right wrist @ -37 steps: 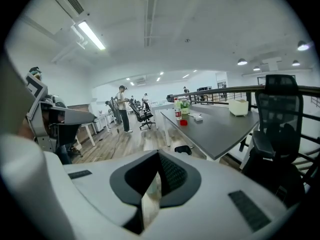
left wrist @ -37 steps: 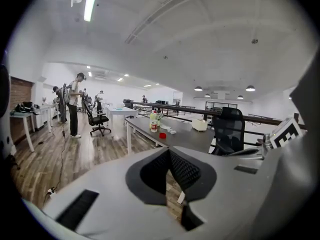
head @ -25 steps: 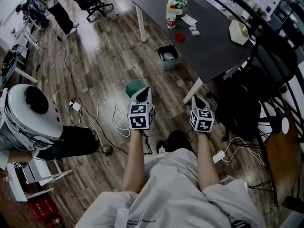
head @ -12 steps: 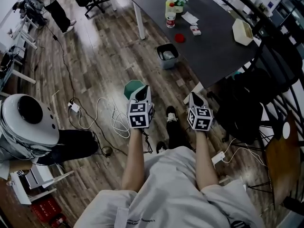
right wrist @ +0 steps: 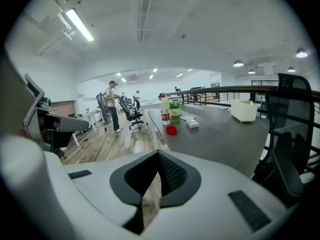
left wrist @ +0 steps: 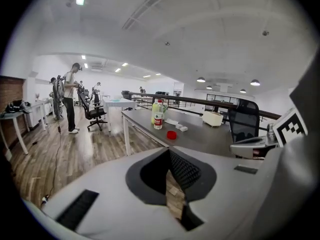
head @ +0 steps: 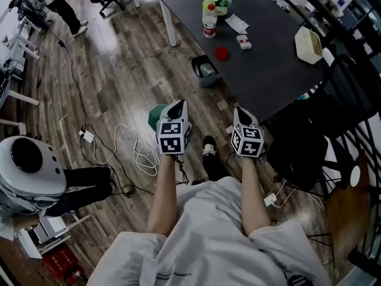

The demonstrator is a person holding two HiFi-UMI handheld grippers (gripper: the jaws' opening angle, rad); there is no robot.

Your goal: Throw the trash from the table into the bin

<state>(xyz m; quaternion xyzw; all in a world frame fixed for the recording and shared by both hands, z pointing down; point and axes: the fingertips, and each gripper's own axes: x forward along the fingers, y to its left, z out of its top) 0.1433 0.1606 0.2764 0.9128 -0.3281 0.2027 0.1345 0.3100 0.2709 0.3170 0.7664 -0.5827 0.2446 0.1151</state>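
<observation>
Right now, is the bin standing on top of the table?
No, the bin stands on the floor beside the table.

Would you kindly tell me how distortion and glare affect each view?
Head view: wide-angle curves the table, with glare on the floor. Left gripper view: fisheye, black corners. Right gripper view: same fisheye, with a bright ceiling lamp.

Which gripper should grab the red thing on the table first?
Probably the right gripper: it is beside the table that holds the red thing, while the left gripper hangs over the floor, nearer the bin. Both are shut and empty.
</observation>
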